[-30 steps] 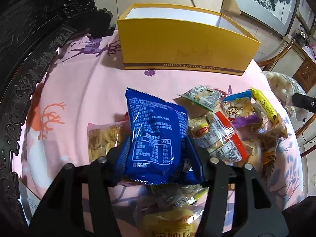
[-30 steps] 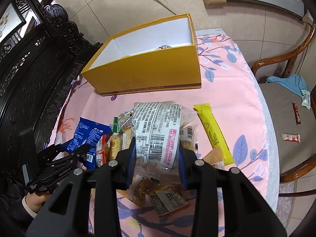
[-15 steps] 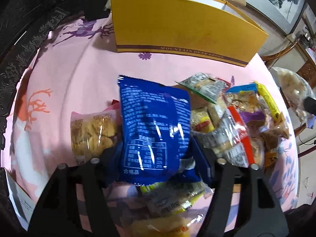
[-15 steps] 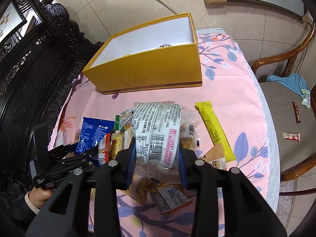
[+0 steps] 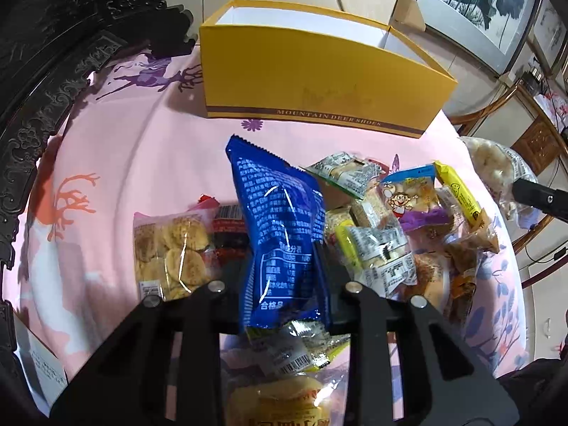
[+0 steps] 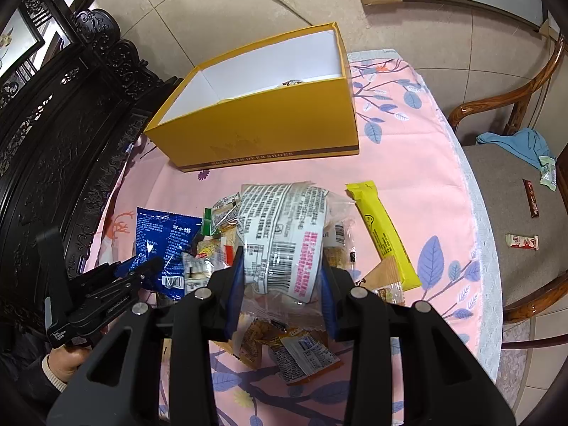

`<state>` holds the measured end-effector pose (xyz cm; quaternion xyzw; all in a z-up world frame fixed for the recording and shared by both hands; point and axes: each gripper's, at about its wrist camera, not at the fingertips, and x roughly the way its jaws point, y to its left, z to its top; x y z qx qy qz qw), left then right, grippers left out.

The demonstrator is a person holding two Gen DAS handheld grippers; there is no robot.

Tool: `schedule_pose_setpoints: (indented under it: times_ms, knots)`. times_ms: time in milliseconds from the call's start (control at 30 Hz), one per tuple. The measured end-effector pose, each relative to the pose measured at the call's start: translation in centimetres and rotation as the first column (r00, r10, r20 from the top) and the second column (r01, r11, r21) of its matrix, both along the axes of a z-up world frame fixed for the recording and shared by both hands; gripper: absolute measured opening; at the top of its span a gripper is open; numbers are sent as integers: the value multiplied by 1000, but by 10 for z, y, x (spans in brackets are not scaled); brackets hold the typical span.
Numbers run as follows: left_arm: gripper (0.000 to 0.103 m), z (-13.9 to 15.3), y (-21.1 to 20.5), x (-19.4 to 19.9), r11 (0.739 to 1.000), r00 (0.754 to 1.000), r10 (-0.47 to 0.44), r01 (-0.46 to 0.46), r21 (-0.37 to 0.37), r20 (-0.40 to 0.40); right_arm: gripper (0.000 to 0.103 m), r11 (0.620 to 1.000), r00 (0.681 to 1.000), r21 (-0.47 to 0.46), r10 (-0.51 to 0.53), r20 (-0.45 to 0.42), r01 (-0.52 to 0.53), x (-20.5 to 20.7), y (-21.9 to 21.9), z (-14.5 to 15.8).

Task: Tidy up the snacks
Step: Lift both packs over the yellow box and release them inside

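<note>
Left tongs pinch blue snack packet, upright above the snack pile mid-worktop. Right tongs clamp clear printed bag. Yellow box at far edge, open.

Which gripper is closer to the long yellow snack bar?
Right. The right gripper, clamped on a clear printed snack bag, sits just beside the long yellow snack bar. The left gripper, gripping the blue packet, is across the pile.
</note>
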<state>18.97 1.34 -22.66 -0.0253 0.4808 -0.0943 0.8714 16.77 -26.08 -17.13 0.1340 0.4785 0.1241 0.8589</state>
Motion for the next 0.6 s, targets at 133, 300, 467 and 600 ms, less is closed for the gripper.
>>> schedule_pose_setpoints:
  times_ms: [133, 300, 467, 600]
  knots:
    - [29, 11, 5, -7, 999, 1000, 15, -14, -28, 28, 37, 1000, 1000, 0, 2, 6, -2, -1, 1, 3]
    - [29, 39, 10, -12, 999, 997, 17, -12, -51, 82, 37, 1000, 1000, 7, 5, 18, -6, -2, 2, 7]
    - [29, 77, 13, -7, 997, 987, 27, -15, -73, 158, 37, 1000, 999, 11, 12, 47, -13, 0, 3, 20]
    - [29, 113, 12, 8, 995, 973, 31, -9, -101, 227, 37, 1000, 994, 11, 20, 105, -21, 9, 4, 43]
